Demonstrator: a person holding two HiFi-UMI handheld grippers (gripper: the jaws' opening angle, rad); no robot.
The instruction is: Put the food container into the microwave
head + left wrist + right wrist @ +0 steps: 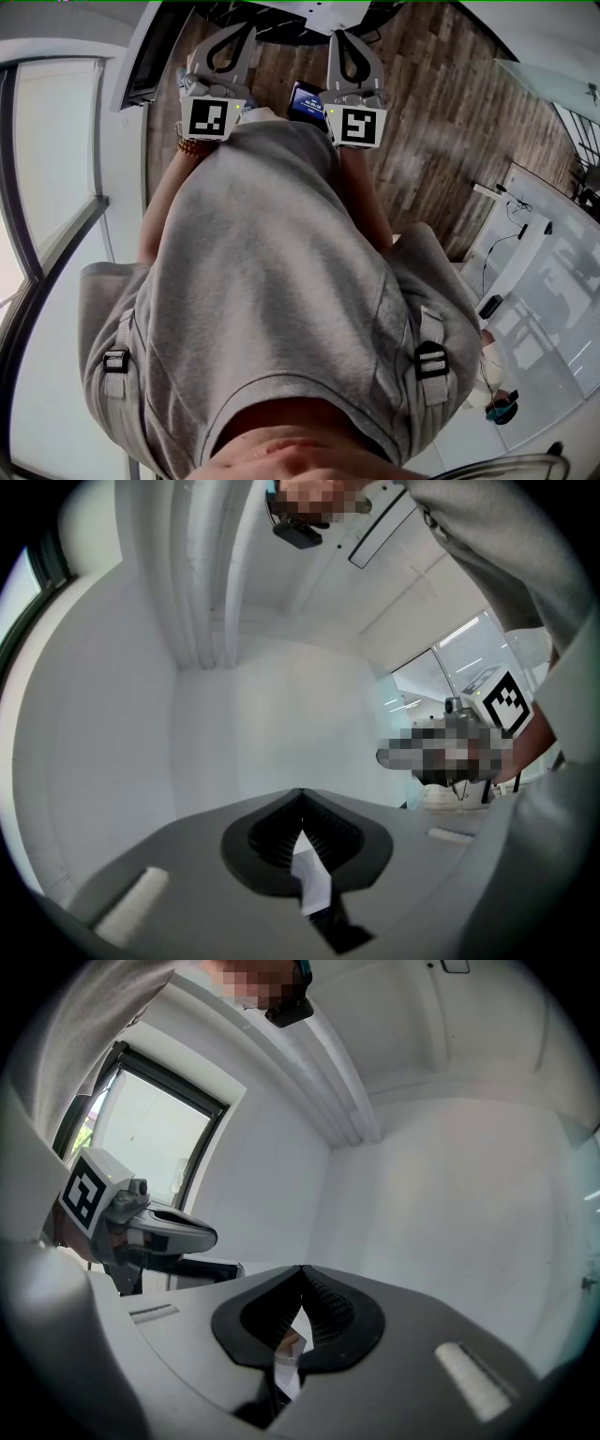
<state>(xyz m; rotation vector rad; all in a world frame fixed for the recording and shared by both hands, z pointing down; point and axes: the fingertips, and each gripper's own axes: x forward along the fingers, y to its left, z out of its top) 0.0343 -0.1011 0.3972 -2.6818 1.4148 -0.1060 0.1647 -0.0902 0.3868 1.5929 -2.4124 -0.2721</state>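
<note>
The left gripper (232, 42) and the right gripper (347, 45) were just beyond the person's grey shirt (272, 281), each with jaws pressed together on nothing.

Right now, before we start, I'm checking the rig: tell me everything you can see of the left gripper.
The left gripper has a grey, plastic-looking body and two jaws lined with dark ribbed pads. The jaw tips meet, with nothing gripped. A cube with black-and-white square markers sits at its rear. It is held in front of the person's grey shirt, facing a white wall.
</note>
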